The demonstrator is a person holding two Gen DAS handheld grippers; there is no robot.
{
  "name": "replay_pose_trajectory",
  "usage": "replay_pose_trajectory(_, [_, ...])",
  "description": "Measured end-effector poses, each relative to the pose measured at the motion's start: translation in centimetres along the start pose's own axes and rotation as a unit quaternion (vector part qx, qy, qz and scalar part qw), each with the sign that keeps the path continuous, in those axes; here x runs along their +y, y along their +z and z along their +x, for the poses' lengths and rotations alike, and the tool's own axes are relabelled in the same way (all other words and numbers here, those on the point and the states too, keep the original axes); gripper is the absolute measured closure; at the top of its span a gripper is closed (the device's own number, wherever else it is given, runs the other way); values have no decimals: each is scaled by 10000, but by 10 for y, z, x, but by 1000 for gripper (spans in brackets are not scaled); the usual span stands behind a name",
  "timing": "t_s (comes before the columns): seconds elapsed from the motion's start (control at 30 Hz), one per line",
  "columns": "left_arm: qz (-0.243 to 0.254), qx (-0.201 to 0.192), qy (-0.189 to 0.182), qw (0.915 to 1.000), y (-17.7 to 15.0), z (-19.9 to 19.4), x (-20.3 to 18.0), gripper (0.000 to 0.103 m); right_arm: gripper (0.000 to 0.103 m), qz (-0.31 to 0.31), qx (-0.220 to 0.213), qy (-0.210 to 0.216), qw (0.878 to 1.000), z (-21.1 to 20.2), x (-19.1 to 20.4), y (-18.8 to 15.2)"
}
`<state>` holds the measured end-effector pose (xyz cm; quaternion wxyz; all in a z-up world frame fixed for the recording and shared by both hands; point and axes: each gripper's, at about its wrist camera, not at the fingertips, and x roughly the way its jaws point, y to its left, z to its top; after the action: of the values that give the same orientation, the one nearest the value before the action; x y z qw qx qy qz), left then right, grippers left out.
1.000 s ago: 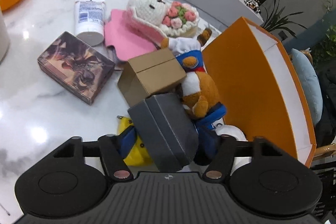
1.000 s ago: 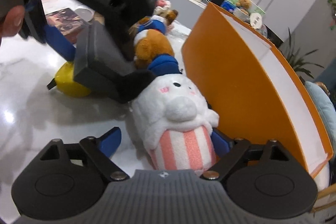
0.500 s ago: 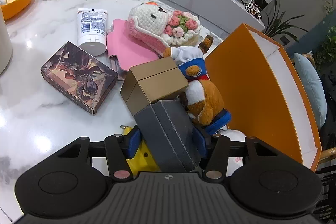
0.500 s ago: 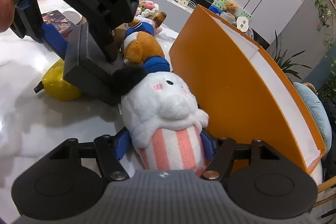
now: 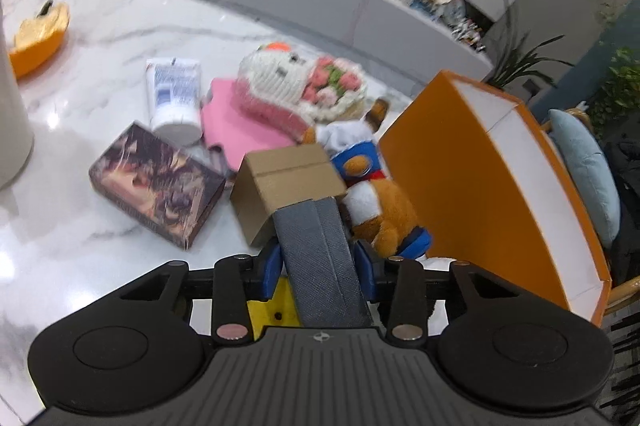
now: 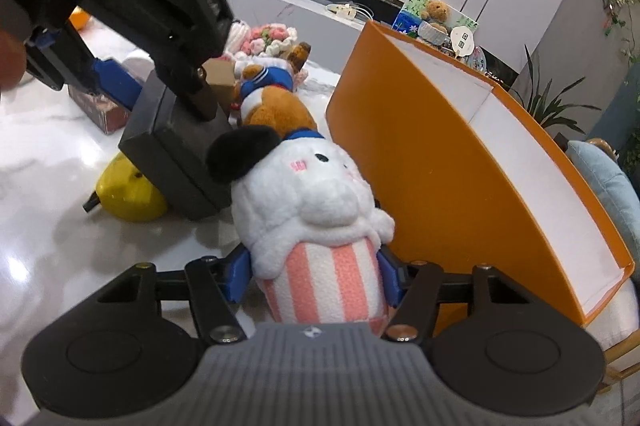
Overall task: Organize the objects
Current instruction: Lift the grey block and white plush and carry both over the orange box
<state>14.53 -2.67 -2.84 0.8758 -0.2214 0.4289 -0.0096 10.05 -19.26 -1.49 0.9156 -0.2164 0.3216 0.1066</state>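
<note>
My left gripper (image 5: 318, 268) is shut on a dark grey box (image 5: 322, 258) and holds it above the white marble table (image 5: 80, 226); the box also shows in the right wrist view (image 6: 176, 154). My right gripper (image 6: 316, 276) is shut on a white plush with a pink-striped body (image 6: 316, 226), just left of the big orange box (image 6: 460, 178). The orange box (image 5: 480, 186) stands open at the right of the left wrist view. A brown bear plush (image 5: 380, 210) lies between the grey box and the orange box.
On the table lie a tan cardboard box (image 5: 284, 186), a dark picture box (image 5: 160, 186), a white tube (image 5: 174, 98), a pink case (image 5: 240, 130), a crochet plush with flowers (image 5: 296, 82) and a yellow toy (image 6: 130, 196). An orange peel (image 5: 36, 38) lies at the far left.
Both grippers closed: the left on the grey box, the right on the striped plush. Both have lifted their objects slightly off the table.
</note>
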Motion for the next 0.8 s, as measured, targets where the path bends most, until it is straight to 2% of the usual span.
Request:
replay_pose_trajectory(0.1, [60, -156, 6, 9999, 0, -6, -2, 60, 39, 186, -29, 45, 9998, 0, -6, 3])
replay_pose_trajectory(0.27, [-51, -188, -41, 9998, 2, -7, 0, 61, 39, 358, -143, 85, 9992, -6, -10, 8])
replay_pose_trajectory(0.4, [56, -267, -8, 9996, 1, -13, -2, 61, 39, 503, -142, 182, 9985, -8, -15, 9])
replay_pose_trajectory(0.6, [177, 232, 17, 9996, 2, 3, -6, 60, 39, 462, -155, 209, 9986, -10, -14, 8])
replay_pose_trajectory(0.7, [379, 247, 92, 9989, 0, 7, -14, 59, 39, 432, -149, 199, 9988, -11, -14, 8])
replay_pose_trajectory(0.8, [403, 444, -28, 9982, -1, 15, -19, 59, 39, 493, -125, 200, 9985, -8, -20, 10])
